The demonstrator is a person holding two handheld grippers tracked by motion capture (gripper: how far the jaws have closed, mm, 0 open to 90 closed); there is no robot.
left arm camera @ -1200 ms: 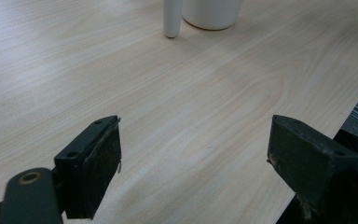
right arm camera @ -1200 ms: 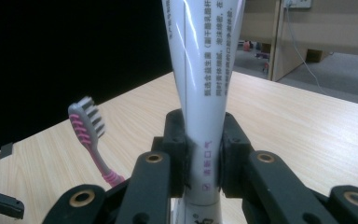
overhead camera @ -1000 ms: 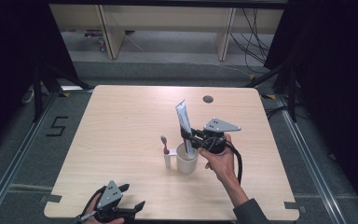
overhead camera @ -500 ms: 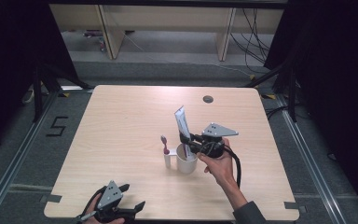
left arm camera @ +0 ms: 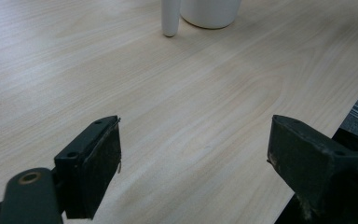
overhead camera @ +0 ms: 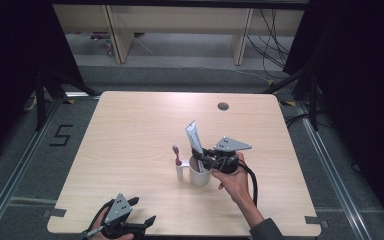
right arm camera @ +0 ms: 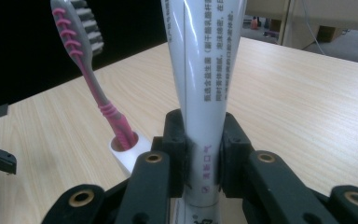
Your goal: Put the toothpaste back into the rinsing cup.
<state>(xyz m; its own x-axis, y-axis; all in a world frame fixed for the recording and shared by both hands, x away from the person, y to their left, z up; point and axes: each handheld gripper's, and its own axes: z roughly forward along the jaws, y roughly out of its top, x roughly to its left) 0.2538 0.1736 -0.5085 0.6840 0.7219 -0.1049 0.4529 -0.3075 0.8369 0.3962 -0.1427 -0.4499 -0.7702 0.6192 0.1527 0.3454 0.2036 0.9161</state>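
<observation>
A white toothpaste tube (overhead camera: pixel 194 136) stands almost upright, and its lower end reaches into the mouth of a white cup (overhead camera: pixel 200 176) at mid-table. My right gripper (overhead camera: pixel 207 159) is shut on the tube's lower part from the right. In the right gripper view both pads (right arm camera: pixel 179 149) press the tube (right arm camera: pixel 205 70). A pink toothbrush (overhead camera: pixel 176 152) stands in a small white holder (overhead camera: pixel 180 172) touching the cup's left side. My left gripper (overhead camera: pixel 140 222) rests at the table's near edge, open with nothing between its fingers (left arm camera: pixel 93 163).
The light wooden table (overhead camera: pixel 130 130) has a round cable hole (overhead camera: pixel 223 106) near its far edge. The left gripper view shows the bottoms of the cup (left arm camera: pixel 209 11) and holder (left arm camera: pixel 170 18) ahead. Dark floor and shelving surround the table.
My right gripper has sunk a little with the toothpaste tube toward the cup. The left gripper has stayed where it was.
</observation>
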